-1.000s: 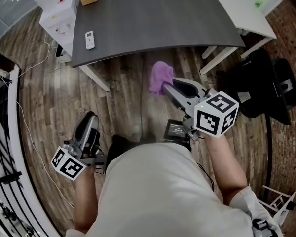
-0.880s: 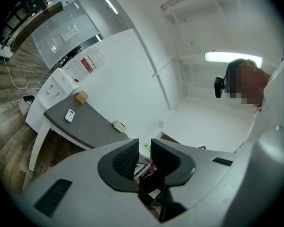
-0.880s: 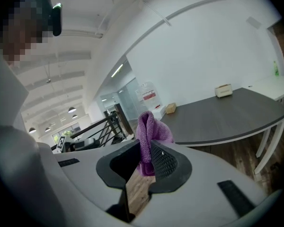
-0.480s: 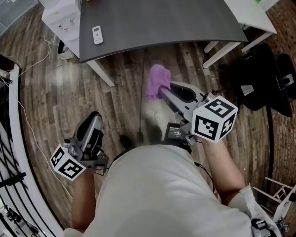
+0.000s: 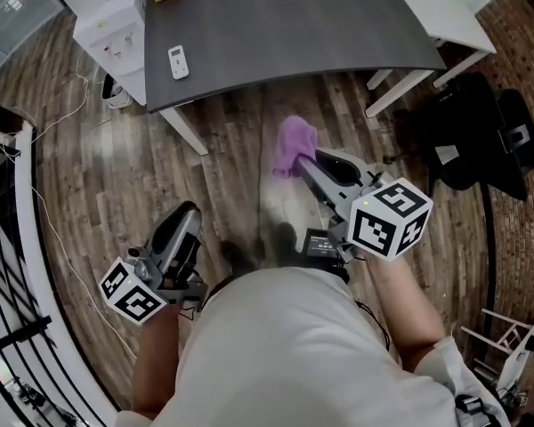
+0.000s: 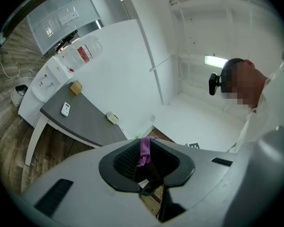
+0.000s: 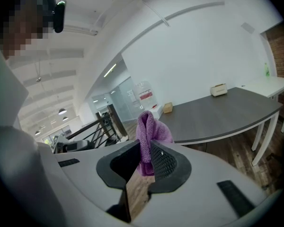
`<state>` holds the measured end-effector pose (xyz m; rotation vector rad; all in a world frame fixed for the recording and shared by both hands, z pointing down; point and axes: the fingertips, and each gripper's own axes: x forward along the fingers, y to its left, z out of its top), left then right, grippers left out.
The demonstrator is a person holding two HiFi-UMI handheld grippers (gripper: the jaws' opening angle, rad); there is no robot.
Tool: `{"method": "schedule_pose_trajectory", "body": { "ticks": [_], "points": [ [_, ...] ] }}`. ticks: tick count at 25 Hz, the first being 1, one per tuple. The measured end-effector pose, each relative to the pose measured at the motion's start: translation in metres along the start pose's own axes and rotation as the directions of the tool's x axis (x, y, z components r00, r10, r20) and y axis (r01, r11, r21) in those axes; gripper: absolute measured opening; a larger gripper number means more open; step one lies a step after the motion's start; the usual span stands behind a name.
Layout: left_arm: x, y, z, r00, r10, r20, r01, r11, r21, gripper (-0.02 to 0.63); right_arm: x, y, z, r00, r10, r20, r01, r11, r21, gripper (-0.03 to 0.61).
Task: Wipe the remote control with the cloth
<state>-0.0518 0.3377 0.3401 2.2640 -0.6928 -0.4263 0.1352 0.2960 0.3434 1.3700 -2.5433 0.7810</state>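
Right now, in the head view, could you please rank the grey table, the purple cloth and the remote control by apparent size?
1. grey table
2. purple cloth, though it is nearer the camera, which flatters it
3. remote control

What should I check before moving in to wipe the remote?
1. Cloth clamped in right gripper: ok.
2. Cloth sticking out past the jaws for wiping: ok.
3. Remote control lying clear on the desk: ok.
4. Left gripper free to steady the remote: ok, nothing held, jaws a narrow gap apart.
5. Grippers over the desk: not ok, both are over the floor.
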Motion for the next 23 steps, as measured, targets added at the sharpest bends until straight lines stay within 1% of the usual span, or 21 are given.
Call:
{"method": "schedule_pose_trajectory", "body": {
  "ticks": [3, 6, 11, 13, 15, 19, 21, 23],
  "points": [
    [-0.004, -0.001, -0.003, 1.000, 0.000, -0.001, 0.000, 1.000, -0.002, 0.066, -0.004, -0.005, 0.002, 1.000, -0.010, 0.023, 0.009, 0.999, 0.039, 0.066],
    [-0.008, -0.001, -0.009, 1.000, 0.003, -0.002, -0.003, 1.000, -0.013, 0.066, -0.009, -0.009, 0.000, 0.999, -0.022, 0.035, 0.021, 0.999, 0.048, 0.066],
    [-0.011, 0.004, -0.009, 1.000, 0.000, 0.017, 0.001, 0.998, -0.055, 0.066, -0.014, -0.014, -0.004, 0.998, -0.038, 0.048, 0.034, 0.997, 0.069, 0.066],
    [-0.010, 0.005, -0.008, 0.999, -0.011, 0.043, 0.014, 0.996, -0.090, 0.066, -0.016, -0.017, -0.003, 0.997, -0.037, 0.063, 0.031, 0.996, 0.089, 0.066],
    [-0.010, 0.006, -0.007, 0.997, -0.025, 0.074, 0.035, 0.990, -0.136, 0.066, -0.018, -0.020, -0.002, 0.996, -0.030, 0.087, 0.019, 0.992, 0.128, 0.066],
    [-0.013, 0.011, -0.003, 0.989, -0.041, 0.139, 0.072, 0.972, -0.225, 0.054, -0.020, -0.024, -0.005, 0.993, -0.022, 0.117, -0.003, 0.978, 0.210, 0.066],
    [-0.015, 0.014, 0.000, 0.985, -0.036, 0.169, 0.077, 0.966, -0.246, 0.038, -0.020, -0.025, -0.005, 0.992, -0.018, 0.123, -0.013, 0.970, 0.241, 0.066],
    [-0.016, 0.016, 0.003, 0.981, -0.027, 0.191, 0.077, 0.964, -0.256, 0.038, -0.020, -0.027, -0.003, 0.991, -0.013, 0.132, -0.023, 0.962, 0.271, 0.066]
  ]
}}
